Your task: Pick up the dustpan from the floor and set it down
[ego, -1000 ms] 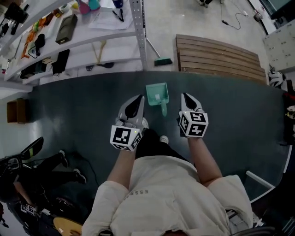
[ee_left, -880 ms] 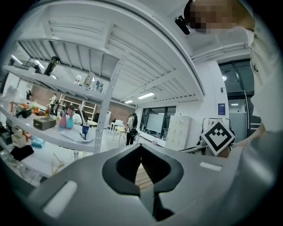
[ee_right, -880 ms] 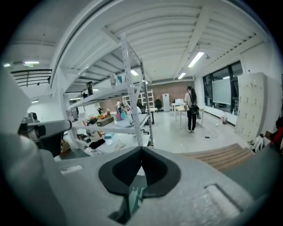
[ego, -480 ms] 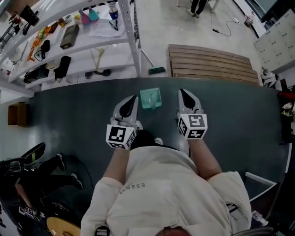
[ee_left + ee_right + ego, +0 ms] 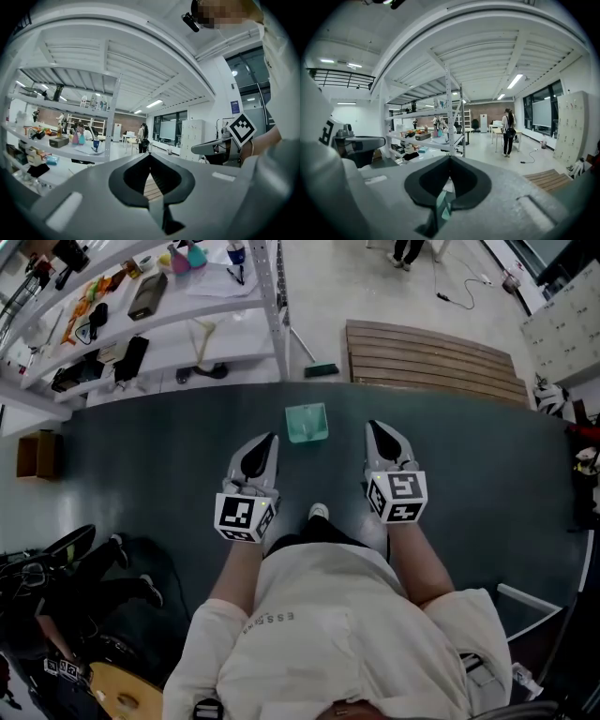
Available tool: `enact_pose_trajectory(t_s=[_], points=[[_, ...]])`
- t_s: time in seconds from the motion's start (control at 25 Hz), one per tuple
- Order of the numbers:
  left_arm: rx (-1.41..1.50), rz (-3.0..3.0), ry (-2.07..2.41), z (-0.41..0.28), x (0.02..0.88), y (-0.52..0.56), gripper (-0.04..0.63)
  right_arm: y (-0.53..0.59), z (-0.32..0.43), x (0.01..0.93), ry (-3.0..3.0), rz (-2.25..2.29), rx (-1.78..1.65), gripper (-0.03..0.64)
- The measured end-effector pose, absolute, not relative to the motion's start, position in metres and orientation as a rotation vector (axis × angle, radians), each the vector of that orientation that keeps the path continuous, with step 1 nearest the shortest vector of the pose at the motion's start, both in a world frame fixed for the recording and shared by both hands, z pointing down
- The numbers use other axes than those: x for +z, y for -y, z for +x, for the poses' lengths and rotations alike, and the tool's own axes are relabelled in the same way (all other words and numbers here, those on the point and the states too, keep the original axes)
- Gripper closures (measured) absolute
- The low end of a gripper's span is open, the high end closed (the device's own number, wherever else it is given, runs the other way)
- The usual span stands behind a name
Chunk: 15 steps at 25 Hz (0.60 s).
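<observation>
**Teal dustpan on the floor, both grippers empty**

The dustpan (image 5: 307, 422) lies on the dark floor (image 5: 469, 465), ahead of the person and well apart from both grippers. The left gripper (image 5: 266, 443) and the right gripper (image 5: 376, 430) have their fingers shut on nothing. The pick looks not yet begun. Next, one gripper must reach down, open, and close on the dustpan.

Dark floor mat (image 5: 141, 456), white shelving (image 5: 239, 345)
</observation>
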<state>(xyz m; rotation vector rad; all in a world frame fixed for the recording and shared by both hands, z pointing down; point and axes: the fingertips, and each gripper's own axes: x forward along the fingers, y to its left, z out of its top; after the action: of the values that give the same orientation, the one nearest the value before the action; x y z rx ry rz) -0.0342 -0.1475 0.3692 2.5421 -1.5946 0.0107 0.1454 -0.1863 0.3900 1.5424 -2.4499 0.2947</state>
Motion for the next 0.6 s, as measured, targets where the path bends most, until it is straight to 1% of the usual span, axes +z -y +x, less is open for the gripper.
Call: enact_pose_trajectory(t_s=[0.28,0.6], points=[[-0.022,2.517,1.595,-0.037,0.368,0.073,0.580,0.114,0.144,0.384,2.450,1.533,0.289,0.627],[-0.045,2.499,1.604,-0.040,0.365,-0.068,0.580,-0.019,0.140,0.367,2.461,1.535,0.255,0.627]])
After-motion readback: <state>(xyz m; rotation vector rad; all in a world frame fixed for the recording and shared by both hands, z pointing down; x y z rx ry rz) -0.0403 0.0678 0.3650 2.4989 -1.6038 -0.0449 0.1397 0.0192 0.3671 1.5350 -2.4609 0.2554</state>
